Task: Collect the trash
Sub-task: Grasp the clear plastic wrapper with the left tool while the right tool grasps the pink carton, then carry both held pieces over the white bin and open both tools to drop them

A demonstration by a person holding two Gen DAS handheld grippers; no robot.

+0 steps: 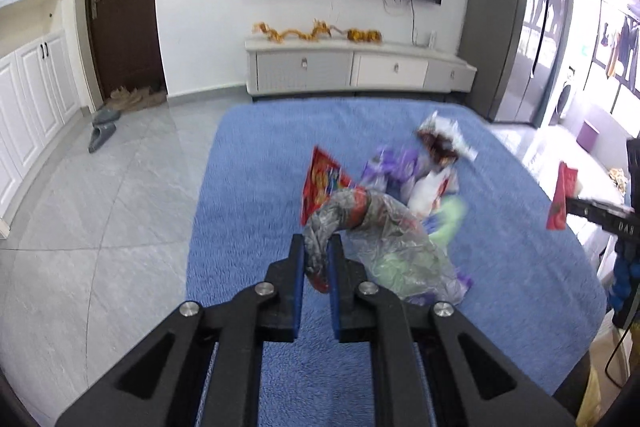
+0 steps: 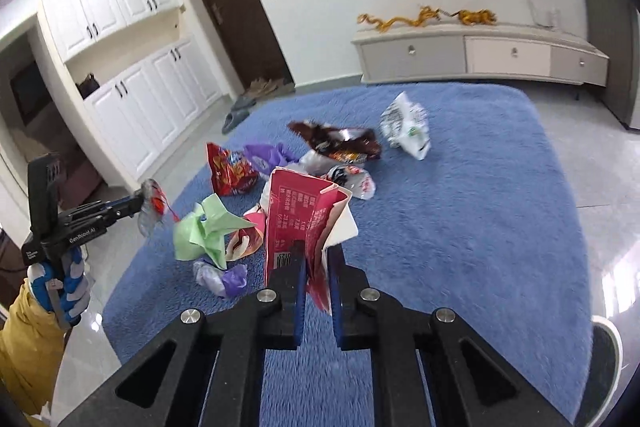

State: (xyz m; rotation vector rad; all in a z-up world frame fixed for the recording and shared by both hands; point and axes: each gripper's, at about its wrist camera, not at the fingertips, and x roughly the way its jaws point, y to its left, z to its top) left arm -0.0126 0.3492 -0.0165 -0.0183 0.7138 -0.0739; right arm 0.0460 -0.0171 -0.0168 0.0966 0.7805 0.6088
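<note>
Left wrist view has our left gripper [image 1: 316, 247] closed on a twisted neck of clear plastic bag [image 1: 384, 227], which hangs over the blue rug [image 1: 260, 155] with wrappers showing through it. Right wrist view shows our right gripper [image 2: 318, 255] pinched shut on a pink carton [image 2: 304, 211], lifted above the rug.

We judge the step to be dropping the carton into the bag. To do it well, we should hold the bag's mouth open and steady, bring the carton right over it, and release only once it is inside; with the neck twisted shut, it may need loosening first.

More trash lies on the rug beyond: a red packet [image 2: 230, 169], a green wrapper [image 2: 204, 231], a purple wrapper [image 2: 266, 155], a brown wrapper [image 2: 336, 143] and, farther right, a white bag [image 2: 408, 127].

As for writing, the carton carries white printed lines and a barcode, too small to read. The left gripper body reads roughly "GenRobot.AI".
</note>
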